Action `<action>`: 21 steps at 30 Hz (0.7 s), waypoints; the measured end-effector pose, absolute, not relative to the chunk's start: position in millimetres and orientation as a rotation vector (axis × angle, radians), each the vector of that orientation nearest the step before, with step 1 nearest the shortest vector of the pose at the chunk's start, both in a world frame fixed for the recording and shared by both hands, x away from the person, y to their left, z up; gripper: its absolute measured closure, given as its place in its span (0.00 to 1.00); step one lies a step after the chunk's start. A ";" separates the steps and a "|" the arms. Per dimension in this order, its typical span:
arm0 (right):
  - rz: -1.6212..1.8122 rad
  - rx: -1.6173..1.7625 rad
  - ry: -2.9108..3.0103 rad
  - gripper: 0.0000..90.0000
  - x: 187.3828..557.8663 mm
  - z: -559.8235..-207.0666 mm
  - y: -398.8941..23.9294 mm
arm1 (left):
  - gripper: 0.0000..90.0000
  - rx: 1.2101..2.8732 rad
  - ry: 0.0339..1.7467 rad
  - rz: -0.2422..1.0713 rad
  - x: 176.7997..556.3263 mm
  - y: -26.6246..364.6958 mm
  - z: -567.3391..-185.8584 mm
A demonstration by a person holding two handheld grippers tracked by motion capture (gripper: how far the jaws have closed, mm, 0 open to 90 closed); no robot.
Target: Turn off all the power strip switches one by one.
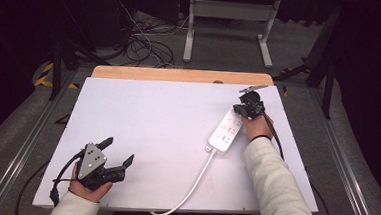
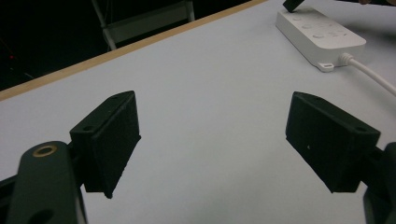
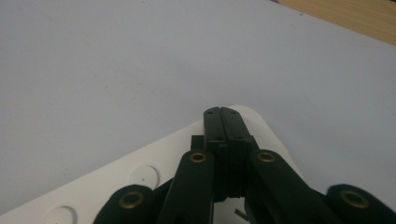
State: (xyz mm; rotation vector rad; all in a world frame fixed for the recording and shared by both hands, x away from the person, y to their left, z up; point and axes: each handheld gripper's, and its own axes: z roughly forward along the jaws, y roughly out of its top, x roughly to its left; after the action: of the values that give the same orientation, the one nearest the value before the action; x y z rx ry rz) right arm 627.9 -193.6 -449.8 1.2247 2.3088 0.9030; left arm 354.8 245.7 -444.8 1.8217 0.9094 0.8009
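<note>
The right tool (image 1: 249,107), jaws together, bears on the power strip's (image 1: 225,131) far end at two o'clock, likely pressing a switch; the left tool (image 1: 117,152) waits, jaws apart, over the tabletop (image 1: 168,116) at seven o'clock.

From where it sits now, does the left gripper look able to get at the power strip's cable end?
Probably yes. The left gripper is open near the table's front left, with bare white table between it and the power strip. The right gripper, fingers shut, is at the strip's far end, away from the cable end.
</note>
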 end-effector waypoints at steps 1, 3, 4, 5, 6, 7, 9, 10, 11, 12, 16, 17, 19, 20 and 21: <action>0.904 1.215 2.314 1.00 627.7 -449.8 -192.6 | 0.20 1.821 0.910 0.802 354.8 245.5 -444.9; 0.899 1.203 2.313 1.00 627.2 -450.0 -190.1 | 0.20 1.824 0.908 0.807 354.7 245.7 -444.6; 0.900 1.197 2.315 1.00 627.3 -450.1 -189.5 | 0.20 1.822 0.910 0.805 354.4 245.7 -444.6; 0.902 1.197 2.317 1.00 627.4 -450.2 -189.2 | 0.20 1.821 0.910 0.805 354.3 245.9 -444.6; 0.905 1.199 2.317 1.00 627.5 -450.4 -189.2 | 0.20 1.819 0.912 0.807 354.1 246.1 -444.6; 0.905 1.198 2.317 1.00 627.5 -450.4 -189.2 | 0.20 1.818 0.913 0.806 354.1 246.3 -444.7; 0.907 1.200 2.317 1.00 627.6 -450.4 -189.6 | 0.20 1.817 0.914 0.804 354.1 246.4 -444.8; 0.907 1.206 2.317 1.00 627.7 -450.3 -189.8 | 0.20 1.817 0.914 0.805 354.1 246.4 -444.8; 0.910 1.210 2.316 1.00 627.8 -450.4 -190.0 | 0.20 1.818 0.913 0.805 354.0 246.3 -444.7; 0.912 1.211 2.314 1.00 627.8 -450.6 -190.1 | 0.20 1.818 0.913 0.804 353.8 246.0 -444.8; 0.924 1.227 2.311 1.00 628.0 -451.0 -190.4 | 0.20 1.819 0.911 0.804 353.7 246.4 -444.6; 0.927 1.231 2.309 1.00 627.9 -451.1 -190.5 | 0.20 1.819 0.911 0.804 353.7 246.4 -444.6; 0.930 1.240 2.308 1.00 627.4 -451.2 -190.8 | 0.20 1.819 0.911 0.805 353.6 246.2 -444.7; 0.940 1.242 2.303 1.00 627.6 -451.7 -191.4 | 0.20 1.820 0.910 0.805 353.5 246.1 -444.7; 0.944 1.245 2.304 1.00 627.7 -451.9 -192.1 | 0.20 1.818 0.913 0.805 353.2 246.0 -444.7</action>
State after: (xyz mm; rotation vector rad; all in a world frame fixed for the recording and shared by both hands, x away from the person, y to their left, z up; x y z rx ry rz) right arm 627.7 -192.1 -451.9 1.2446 2.3037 0.9442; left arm 353.2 246.0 -444.7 1.8178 0.9134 0.8050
